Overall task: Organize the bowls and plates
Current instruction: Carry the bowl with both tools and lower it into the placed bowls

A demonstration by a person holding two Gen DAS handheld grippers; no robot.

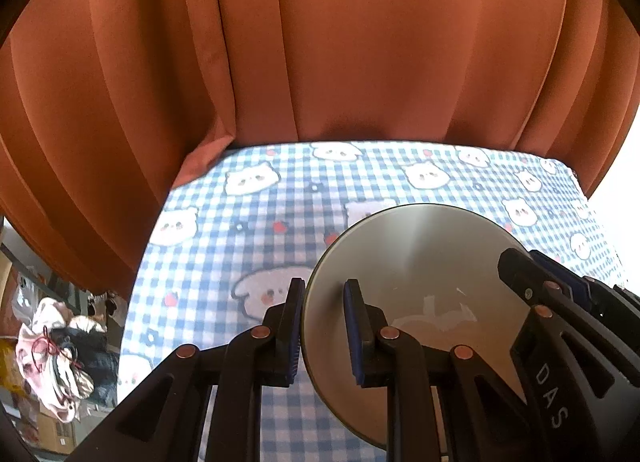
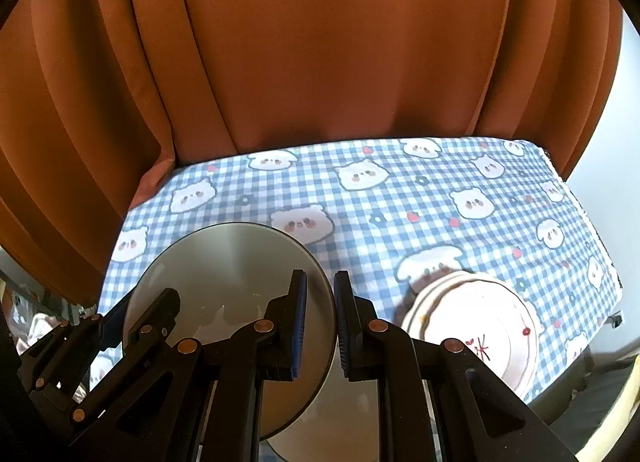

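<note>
A grey bowl point(image 1: 420, 262) hangs tilted above the blue checked tablecloth point(image 1: 248, 229), gripped on two opposite sides of its rim. My left gripper point(image 1: 325, 326) is shut on its left rim, one pad inside the bowl and one outside. My right gripper point(image 2: 320, 322) is shut on the right rim of the same bowl point(image 2: 232, 262). Each view shows the other gripper across the bowl: the right gripper point(image 1: 536, 266) in the left wrist view, the left gripper point(image 2: 140, 310) in the right wrist view. A stack of white plates point(image 2: 480, 322) with a small red drawing lies on the cloth point(image 2: 400, 213) to the right.
An orange curtain point(image 1: 320, 41) hangs right behind the table's far edge. The cloth ends at the left edge point(image 1: 136, 302) and the right edge point(image 2: 592, 229). A heap of clothes point(image 1: 60, 354) lies below, off the left side.
</note>
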